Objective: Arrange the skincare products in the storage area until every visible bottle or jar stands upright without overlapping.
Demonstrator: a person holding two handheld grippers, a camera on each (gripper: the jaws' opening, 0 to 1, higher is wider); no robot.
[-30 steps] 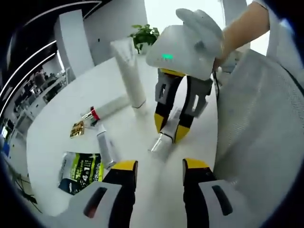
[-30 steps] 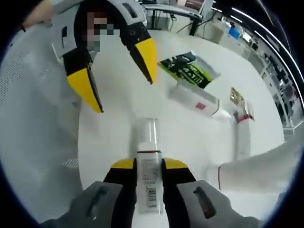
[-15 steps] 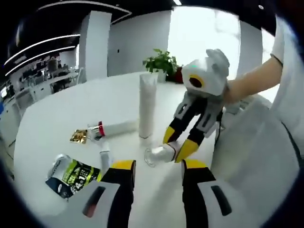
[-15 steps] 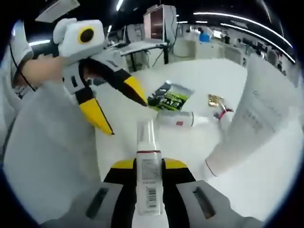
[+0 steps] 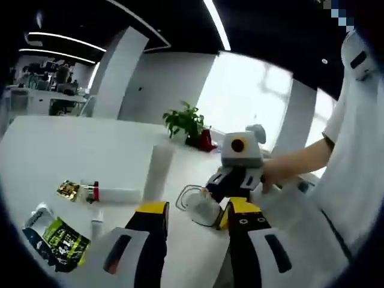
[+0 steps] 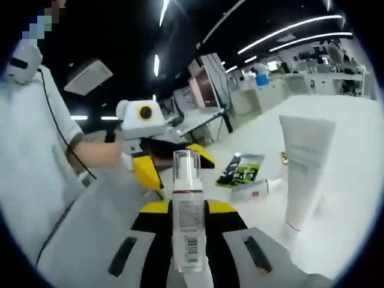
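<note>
Rising from the bottom of the left gripper view, the left gripper (image 5: pixel 195 215) stands with its yellow-tipped jaws apart and nothing between them. Just above its right jaw, at frame centre, the right gripper (image 5: pixel 223 192) holds a clear-capped pump bottle (image 5: pixel 201 207), cap end pointing at the camera. A tall white tube (image 5: pixel 156 174) stands upright on its cap on the white counter (image 5: pixel 72 144), left of centre. Further left a smaller white tube with a red band (image 5: pixel 114 194) lies flat, a gold sachet (image 5: pixel 68 190) touching or just beside its cap end. A green-and-black packet (image 5: pixel 59 243) lies in the lower left. A potted plant (image 5: pixel 186 122) sits at the counter's far edge.

In the right gripper view, the right gripper (image 6: pixel 189 210) is closed on the pump bottle (image 6: pixel 187 207), which stands upright along the frame's centre, cap uppermost. The left gripper (image 6: pixel 171 163) shows left of centre, jaws spread, held by a hand (image 6: pixel 99 155). The tall white tube (image 6: pixel 303 171) stands at the right; the green-and-black packet (image 6: pixel 242 168) and a small lying tube (image 6: pixel 255 188) rest between it and the bottle.
</note>
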